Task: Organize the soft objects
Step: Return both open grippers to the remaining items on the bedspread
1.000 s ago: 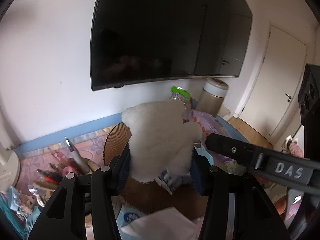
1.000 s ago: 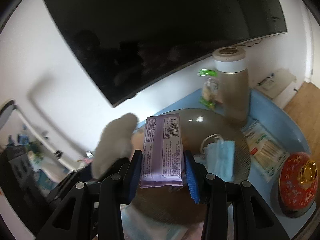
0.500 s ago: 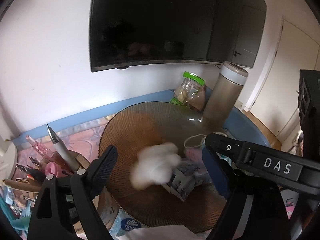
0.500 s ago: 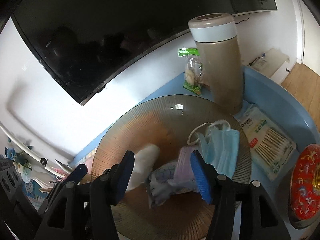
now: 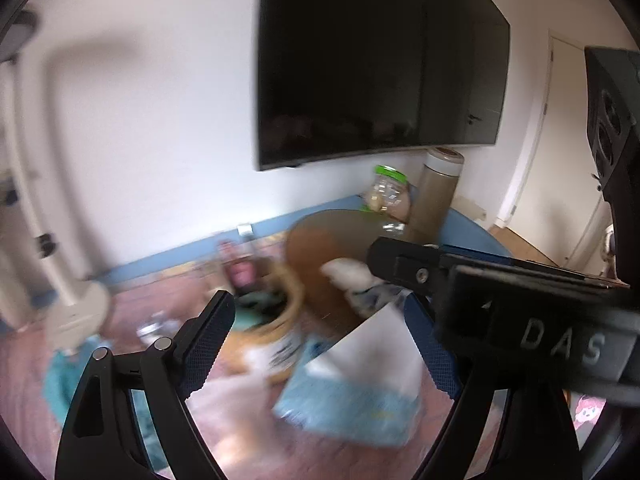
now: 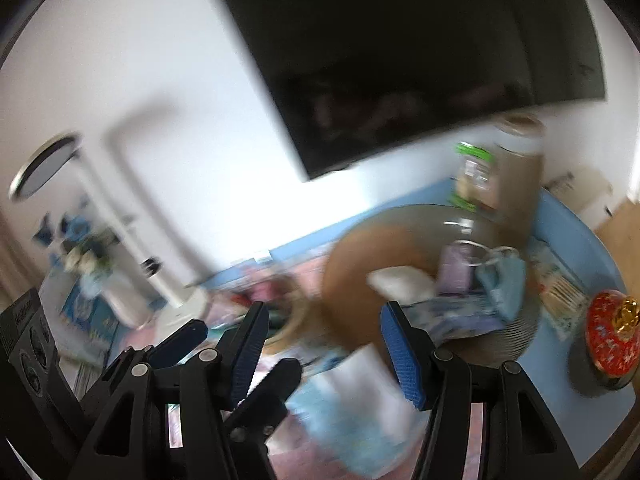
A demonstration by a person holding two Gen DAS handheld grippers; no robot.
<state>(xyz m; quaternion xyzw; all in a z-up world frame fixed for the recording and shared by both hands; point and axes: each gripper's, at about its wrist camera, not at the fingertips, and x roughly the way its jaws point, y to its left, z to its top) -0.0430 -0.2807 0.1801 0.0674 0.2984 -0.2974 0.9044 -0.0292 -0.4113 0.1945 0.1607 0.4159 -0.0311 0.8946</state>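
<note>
Both views are blurred by motion. A brown ribbed plate holds a white fluffy toy, a purple packet, a blue face mask and a patterned pouch. The plate and the white toy also show in the left wrist view. My left gripper is open and empty, above a blue tissue pack. My right gripper is open and empty, back from the plate, with the tissue pack below it.
A tan flask and a green-lidded snack bag stand behind the plate. A red tin and a cotton swab pack lie at the right. A pen holder and a white lamp base stand at the left.
Both grippers opened and dropped the white toy and the purple packet onto the plate. Both have since pulled back and swung left, so the plate now sits farther right.
</note>
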